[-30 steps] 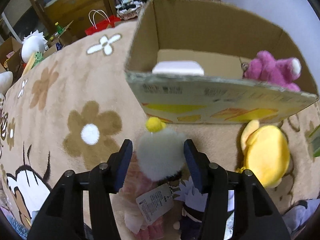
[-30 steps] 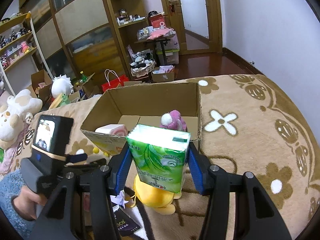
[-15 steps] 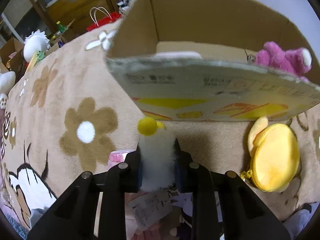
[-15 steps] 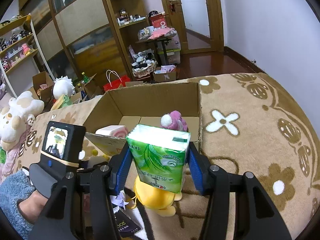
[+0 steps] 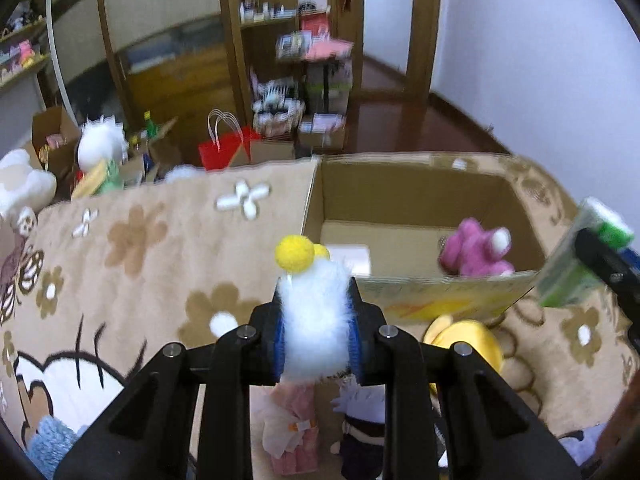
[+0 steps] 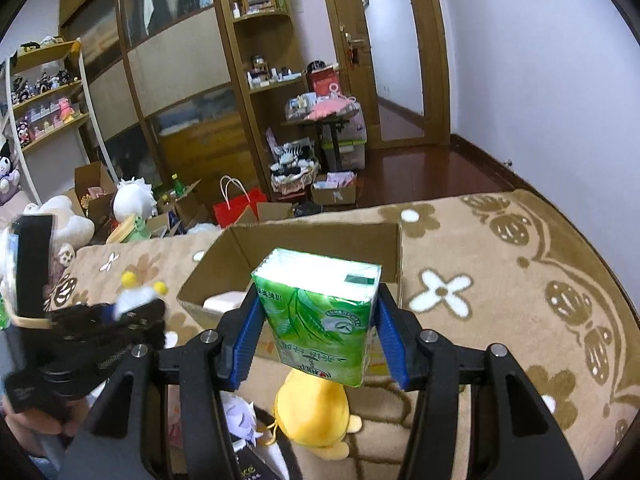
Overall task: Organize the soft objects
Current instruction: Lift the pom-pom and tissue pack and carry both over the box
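**Two wrist views, one box**

We look forward and down along each gripper, close to what it carries. Both views share the box (image 5: 416, 196) (image 6: 312, 240), the carpet (image 5: 160, 264) (image 6: 500, 280) and the far shelves (image 5: 276, 20) (image 6: 256, 40); our right view also catches the left gripper (image 6: 132, 308).

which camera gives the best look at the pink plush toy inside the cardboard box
The left wrist view: the pink plush toy lies in plain sight on the cardboard box floor. In the right wrist view the green tissue pack hides it entirely.
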Tool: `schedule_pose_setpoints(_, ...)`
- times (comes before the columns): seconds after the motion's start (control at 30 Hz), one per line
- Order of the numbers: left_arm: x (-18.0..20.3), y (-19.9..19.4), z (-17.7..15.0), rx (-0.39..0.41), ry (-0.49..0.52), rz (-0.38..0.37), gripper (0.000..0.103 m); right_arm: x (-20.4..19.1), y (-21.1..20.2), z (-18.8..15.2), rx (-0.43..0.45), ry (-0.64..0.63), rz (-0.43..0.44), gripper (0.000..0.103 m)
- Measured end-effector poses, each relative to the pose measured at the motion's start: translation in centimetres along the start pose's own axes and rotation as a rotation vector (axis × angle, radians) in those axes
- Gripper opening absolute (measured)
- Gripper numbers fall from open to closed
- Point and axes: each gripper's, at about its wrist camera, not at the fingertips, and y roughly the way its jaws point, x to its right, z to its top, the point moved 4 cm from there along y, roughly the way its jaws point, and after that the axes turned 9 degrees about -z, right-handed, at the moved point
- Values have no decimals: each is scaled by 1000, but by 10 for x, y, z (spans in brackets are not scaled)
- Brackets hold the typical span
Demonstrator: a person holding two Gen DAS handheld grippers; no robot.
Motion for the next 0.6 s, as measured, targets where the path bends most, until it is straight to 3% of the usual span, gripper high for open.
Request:
schedule_pose_setpoints(0.27, 18, -29, 42, 161, 66, -21, 23, -2, 2, 27, 72, -16, -2, 57)
schedule_pose_setpoints(0.47, 25, -32, 70, 242, 81, -22, 24, -2, 6, 40, 103, -47, 2, 57)
schedule_pose_setpoints(0.6, 24, -24, 78, 251, 85, -30, 24, -1, 13, 46, 112, -64, 11, 57)
